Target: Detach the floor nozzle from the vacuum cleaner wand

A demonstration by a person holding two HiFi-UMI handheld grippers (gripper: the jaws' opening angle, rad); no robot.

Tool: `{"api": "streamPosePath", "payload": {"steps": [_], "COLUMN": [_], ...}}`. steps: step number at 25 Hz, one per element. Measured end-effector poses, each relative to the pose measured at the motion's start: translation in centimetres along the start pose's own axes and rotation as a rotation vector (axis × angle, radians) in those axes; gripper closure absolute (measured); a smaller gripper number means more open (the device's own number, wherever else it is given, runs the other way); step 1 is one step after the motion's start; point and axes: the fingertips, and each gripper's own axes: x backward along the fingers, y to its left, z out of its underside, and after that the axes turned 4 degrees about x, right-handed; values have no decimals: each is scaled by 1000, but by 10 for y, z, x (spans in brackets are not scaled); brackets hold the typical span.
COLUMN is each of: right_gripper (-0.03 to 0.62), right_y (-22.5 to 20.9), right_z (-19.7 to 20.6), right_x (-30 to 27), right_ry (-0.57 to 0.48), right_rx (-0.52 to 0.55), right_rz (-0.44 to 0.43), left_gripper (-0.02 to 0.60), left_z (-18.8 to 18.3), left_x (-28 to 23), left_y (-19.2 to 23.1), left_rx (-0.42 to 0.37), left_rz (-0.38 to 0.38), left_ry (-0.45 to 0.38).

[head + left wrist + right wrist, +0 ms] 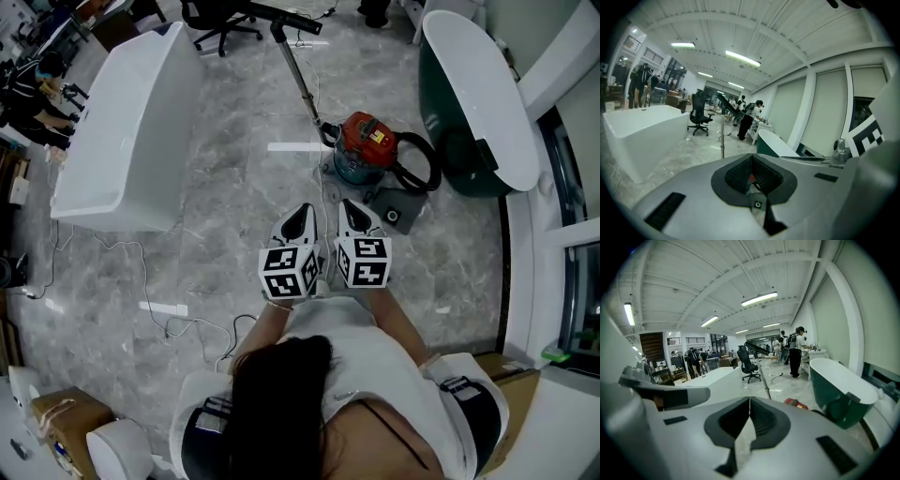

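Grey marble floor [234,187], wht bathtub [122,122]

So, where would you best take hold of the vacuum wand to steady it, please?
Probably grip the bare metal wand just below the floor nozzle, jaws across the tube, from the near side. It is a slim shaft leaning up from the red canister, nozzle at its top.

Two claws [304,210] [349,206], two bathtubs [141,159] [480,86], one vacuum cleaner [367,141], one office chair [221,19]
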Motion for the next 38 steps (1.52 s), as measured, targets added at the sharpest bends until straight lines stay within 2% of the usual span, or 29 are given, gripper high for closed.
{"api": "streamPosePath", "payload": {"steps": [10, 17, 27, 38], "right_gripper": [579, 579, 579, 579], "right_y": [-2, -8, -12, -2], "right_z": [-6, -12, -23, -34], "right_x": [-1, -12, -43, -87], "right_ry": [-21, -21, -8, 31], "right_rx": [-16, -15, 14, 24], "right_rz": [-36, -32, -7, -5], "left_gripper": [577, 577, 577, 577], "left_z": [-3, -13, -39, -53], "left_x": [-2, -12, -40, -72], "left_y": [3, -2, 18, 45], "left_rx": [6, -27, -24, -42], "left_rz": [-44, -23, -18, 25], "left_ry": [5, -12, -41, -10]}}
